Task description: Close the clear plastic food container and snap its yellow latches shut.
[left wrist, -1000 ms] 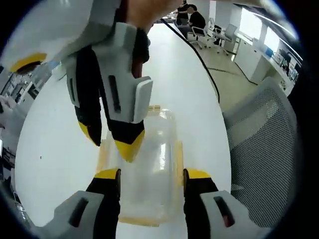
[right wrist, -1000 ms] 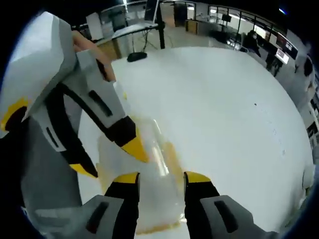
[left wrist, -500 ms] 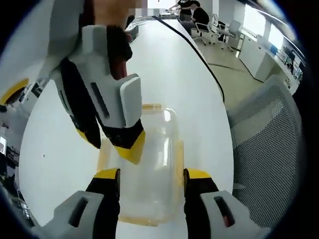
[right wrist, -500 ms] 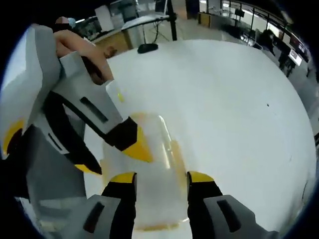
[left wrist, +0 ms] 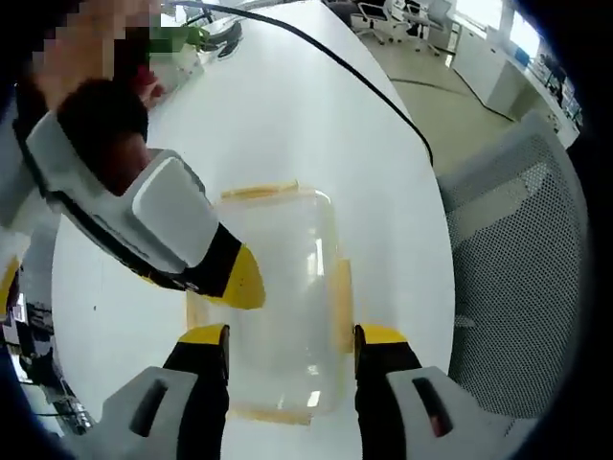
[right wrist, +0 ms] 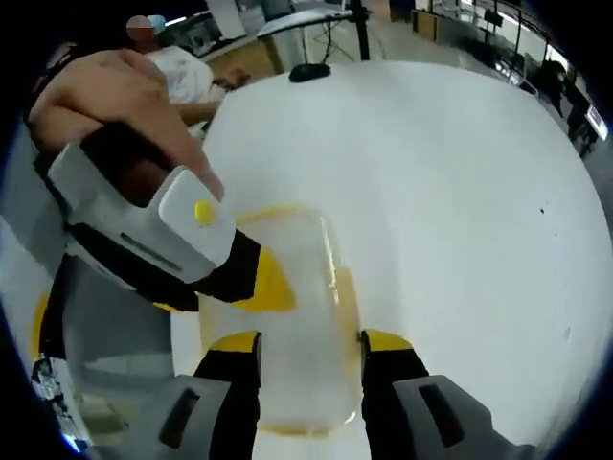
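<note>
You are working with one clear container on one white table, and you are holding two grippers, the left gripper and the right gripper. Three yellow latches are showing around the lid. One mesh chair is standing to the right, and one black cable is running across the far side.

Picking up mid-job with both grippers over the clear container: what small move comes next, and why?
Probably press a side latch down. The clear container sits lid-on on the white table, between the open left gripper jaws. The right gripper tip hovers at its long edge, where a yellow latch still needs snapping; whether any is shut is unclear.
</note>
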Demonstrator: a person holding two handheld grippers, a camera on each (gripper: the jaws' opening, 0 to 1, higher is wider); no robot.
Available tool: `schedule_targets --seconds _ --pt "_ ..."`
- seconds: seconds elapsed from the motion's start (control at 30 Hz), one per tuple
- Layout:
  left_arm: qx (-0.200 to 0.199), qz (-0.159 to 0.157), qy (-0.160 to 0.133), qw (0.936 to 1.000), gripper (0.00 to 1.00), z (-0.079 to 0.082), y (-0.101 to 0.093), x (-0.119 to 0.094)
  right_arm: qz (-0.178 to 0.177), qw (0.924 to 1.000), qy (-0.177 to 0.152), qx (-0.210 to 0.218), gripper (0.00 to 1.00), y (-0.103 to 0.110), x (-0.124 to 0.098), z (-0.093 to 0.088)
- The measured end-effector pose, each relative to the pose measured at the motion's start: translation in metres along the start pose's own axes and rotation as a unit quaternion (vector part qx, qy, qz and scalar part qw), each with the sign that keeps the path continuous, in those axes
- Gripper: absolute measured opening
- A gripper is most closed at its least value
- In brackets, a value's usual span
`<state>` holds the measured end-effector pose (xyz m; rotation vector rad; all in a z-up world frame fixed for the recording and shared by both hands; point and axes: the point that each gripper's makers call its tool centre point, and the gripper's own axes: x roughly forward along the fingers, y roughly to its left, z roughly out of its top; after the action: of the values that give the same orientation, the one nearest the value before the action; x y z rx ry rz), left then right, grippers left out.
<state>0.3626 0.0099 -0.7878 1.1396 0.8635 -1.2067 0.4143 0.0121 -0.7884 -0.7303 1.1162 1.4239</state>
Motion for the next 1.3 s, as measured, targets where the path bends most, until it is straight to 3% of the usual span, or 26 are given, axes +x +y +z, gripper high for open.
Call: schedule_targets --seconds 0.33,0.5,0.93,1.03,1.07,1.1,1.17,1.27,1.3 --pt "0.003 0.036 0.038 0.9986 0.52 -0.002 -0.002 0.004 0.031 0.9995 0.008 0.004 0.4 0.0 0.004 0.0" --pt "-0.008 0.036 0.036 0.9987 0.51 -0.002 -0.004 0.002 0.051 0.9984 0.021 0.014 0.39 0.004 0.006 -0.002" --pt "-0.015 0.046 0.033 0.9983 0.49 -0.003 -0.005 0.004 0.046 0.9982 0.031 0.022 0.36 0.006 0.007 -0.003" --pt "-0.017 0.049 0.03 0.9982 0.47 -0.003 -0.004 0.004 0.046 0.998 0.009 0.042 0.31 0.002 0.005 0.0" --pt "-0.018 0.037 0.023 0.9989 0.47 0.0 -0.007 0.005 0.043 0.9981 0.003 0.043 0.27 0.0 0.005 0.0" --pt "-0.016 0.044 0.029 0.9985 0.47 -0.002 -0.005 0.002 0.027 0.997 -0.036 0.063 0.17 -0.008 0.001 0.013" --pt "-0.019 0.045 0.028 0.9984 0.47 -0.002 -0.003 0.003 0.012 0.9964 -0.049 0.068 0.04 -0.014 -0.007 0.022" --pt "-0.017 0.046 0.028 0.9984 0.48 -0.002 -0.004 0.005 0.003 0.9997 0.019 0.013 0.07 -0.009 -0.003 0.017" --pt "-0.015 0.045 0.028 0.9985 0.48 -0.002 -0.004 0.005 0.009 0.999 0.031 -0.03 0.09 -0.007 -0.001 0.018"
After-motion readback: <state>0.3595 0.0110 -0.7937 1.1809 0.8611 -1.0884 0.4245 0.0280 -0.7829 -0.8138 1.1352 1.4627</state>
